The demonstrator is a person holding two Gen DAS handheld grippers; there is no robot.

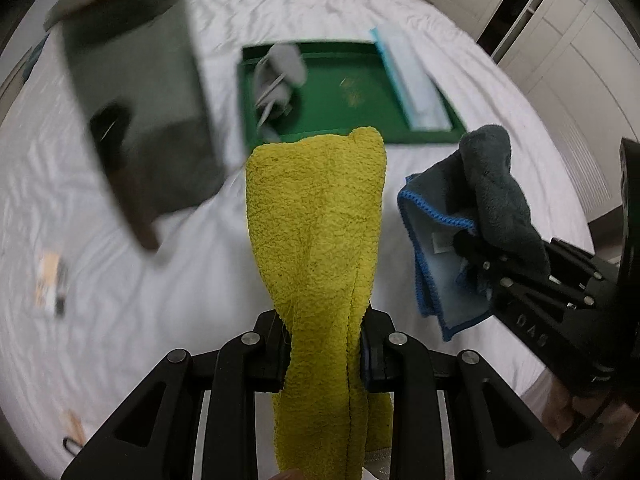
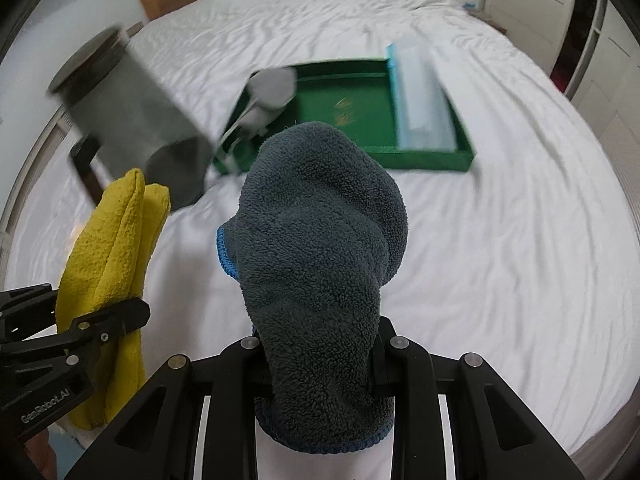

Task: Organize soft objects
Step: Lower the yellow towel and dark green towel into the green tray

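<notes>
Above the bed (image 2: 500, 240), our left gripper (image 1: 324, 344) is clamped on a limp yellow cloth (image 1: 320, 220), our right gripper (image 2: 320, 356) on a soft blue-edged grey cloth (image 2: 320, 240). Both look light and floppy, pinched at bunched middles, folds standing beyond the fingertips, short of the green tray (image 2: 424, 160).

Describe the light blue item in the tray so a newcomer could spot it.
On the white bed lies a green tray. Along its right wall sits a folded light blue cloth, long and flat. The tray's only other content, a crumpled grey cloth, is at the left end.
</notes>
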